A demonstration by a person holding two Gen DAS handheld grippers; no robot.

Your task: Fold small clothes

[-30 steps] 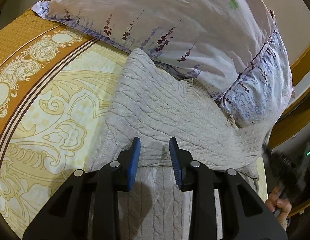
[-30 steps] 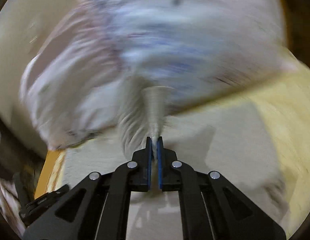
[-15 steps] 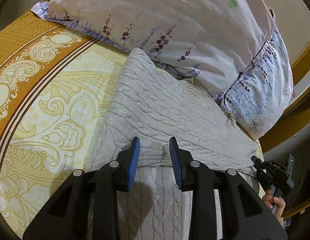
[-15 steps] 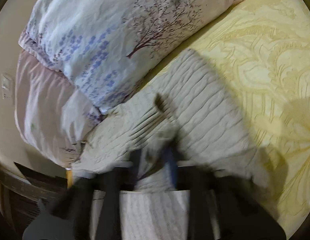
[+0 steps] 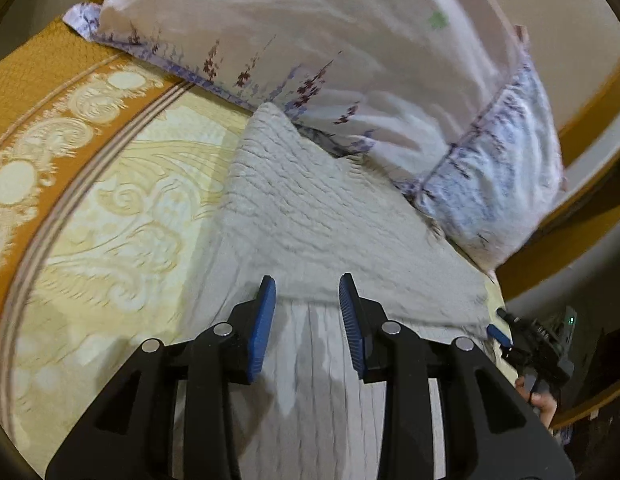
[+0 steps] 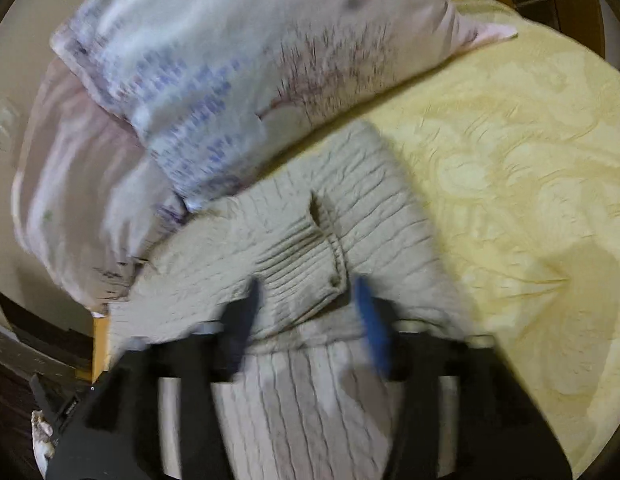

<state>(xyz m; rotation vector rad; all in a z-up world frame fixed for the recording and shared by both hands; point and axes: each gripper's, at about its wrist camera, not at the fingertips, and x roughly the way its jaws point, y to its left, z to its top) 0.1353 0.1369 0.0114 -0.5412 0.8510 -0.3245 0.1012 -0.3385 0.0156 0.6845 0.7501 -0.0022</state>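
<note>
A beige cable-knit sweater point(image 5: 310, 216) lies flat on the yellow patterned bedspread point(image 5: 122, 208), its far edge against the pillows. It also shows in the right wrist view point(image 6: 350, 232), with a folded ribbed part on top near the gripper. My left gripper point(image 5: 308, 316) is open and empty, just above the fold edge of the sweater. My right gripper point(image 6: 310, 316) is open and empty over the sweater, blurred by motion. The right gripper also shows at the right edge of the left wrist view point(image 5: 530, 344).
Floral pillows point(image 5: 350, 60) lie along the far side of the sweater, also in the right wrist view point(image 6: 214, 92). A wooden bed frame point(image 5: 590, 112) runs behind them. An orange border band point(image 5: 50, 92) crosses the bedspread on the left.
My right gripper let go of the sweater part it held and opened. That part now lies folded on the sweater. The left gripper stayed open and shifted slightly.
</note>
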